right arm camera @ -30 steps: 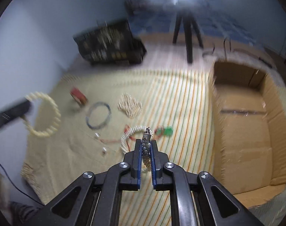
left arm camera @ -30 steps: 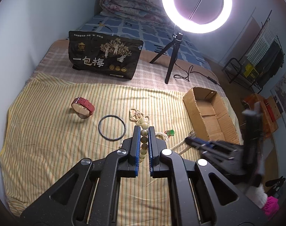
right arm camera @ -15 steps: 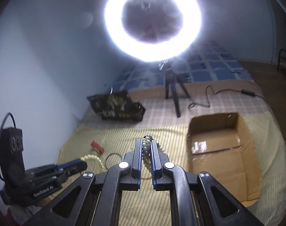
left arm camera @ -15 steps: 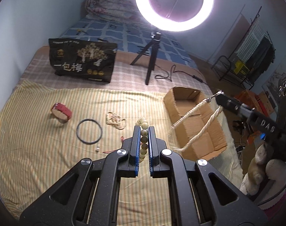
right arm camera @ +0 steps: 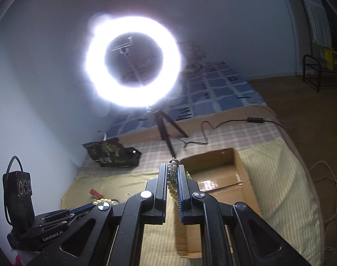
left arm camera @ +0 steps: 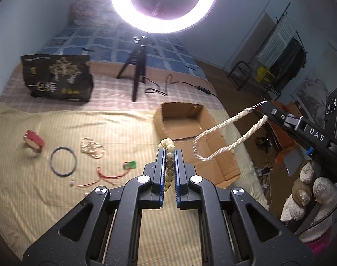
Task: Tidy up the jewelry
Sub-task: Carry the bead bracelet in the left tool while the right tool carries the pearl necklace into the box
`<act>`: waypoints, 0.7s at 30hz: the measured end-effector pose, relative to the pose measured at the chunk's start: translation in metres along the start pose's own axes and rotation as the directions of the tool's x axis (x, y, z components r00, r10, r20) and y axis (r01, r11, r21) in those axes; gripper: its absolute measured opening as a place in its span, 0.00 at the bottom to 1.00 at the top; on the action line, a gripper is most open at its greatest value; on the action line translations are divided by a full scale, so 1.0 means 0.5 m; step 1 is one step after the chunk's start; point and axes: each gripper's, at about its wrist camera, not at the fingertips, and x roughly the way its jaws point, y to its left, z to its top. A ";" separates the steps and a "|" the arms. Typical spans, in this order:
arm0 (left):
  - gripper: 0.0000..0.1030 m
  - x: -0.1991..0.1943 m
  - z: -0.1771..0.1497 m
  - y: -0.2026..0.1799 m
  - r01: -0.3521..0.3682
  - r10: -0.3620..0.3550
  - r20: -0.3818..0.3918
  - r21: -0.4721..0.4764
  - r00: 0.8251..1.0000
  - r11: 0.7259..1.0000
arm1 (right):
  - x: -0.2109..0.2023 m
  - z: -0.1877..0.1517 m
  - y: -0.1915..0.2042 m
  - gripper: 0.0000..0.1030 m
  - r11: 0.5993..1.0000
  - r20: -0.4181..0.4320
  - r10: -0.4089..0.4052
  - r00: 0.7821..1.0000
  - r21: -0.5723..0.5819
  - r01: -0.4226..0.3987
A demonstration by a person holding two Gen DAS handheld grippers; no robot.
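My left gripper [left arm camera: 169, 153] is shut on a cream bead bracelet [left arm camera: 169, 155], held above the yellow striped bedspread [left arm camera: 35, 190]. My right gripper [right arm camera: 173, 173] is shut on a white pearl necklace [right arm camera: 171, 177]; in the left wrist view the necklace [left arm camera: 223, 137] hangs in a loop from the right gripper [left arm camera: 264, 106] over the open cardboard box [left arm camera: 190, 119]. On the bedspread lie a red bracelet [left arm camera: 34, 143], a dark bangle [left arm camera: 63, 161], a small bead necklace [left arm camera: 92, 148], a red cord [left arm camera: 106, 177] and a green charm [left arm camera: 130, 165].
A ring light on a tripod [left arm camera: 139, 75] stands behind the box with its cable [left arm camera: 168, 88] trailing right. A black printed bag [left arm camera: 57, 79] stands at the back left. The bed edge drops off right of the box [right arm camera: 212, 177]. The wall is at the left.
Both grippers have risen and tilted up. The right gripper has carried the pearl necklace over the cardboard box. The left gripper keeps the bead bracelet and has shifted right.
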 end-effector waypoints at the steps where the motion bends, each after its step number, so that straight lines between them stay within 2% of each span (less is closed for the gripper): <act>1: 0.05 0.010 0.001 -0.010 0.005 -0.005 -0.005 0.005 1.000 1.000 | -0.001 -0.002 -0.011 0.05 1.000 -0.005 -0.010 1.000 0.000 0.010; 10: 0.05 0.112 0.014 -0.084 0.050 -0.049 -0.052 0.028 0.997 0.998 | 0.011 -0.040 -0.114 0.05 0.995 -0.081 -0.096 0.992 0.021 0.098; 18: 0.05 0.214 0.022 -0.115 0.034 -0.031 -0.088 0.035 0.996 0.999 | 0.038 -0.074 -0.171 0.06 0.992 -0.150 -0.119 0.981 0.026 0.125; 20: 0.05 0.235 0.020 -0.117 0.032 -0.028 -0.099 0.037 0.995 0.999 | 0.046 -0.081 -0.180 0.07 0.992 -0.167 -0.122 0.978 0.017 0.126; 21: 0.05 0.242 0.020 -0.118 0.030 -0.026 -0.099 0.038 0.995 0.999 | 0.051 -0.085 -0.183 0.12 0.992 -0.178 -0.122 0.976 0.011 0.126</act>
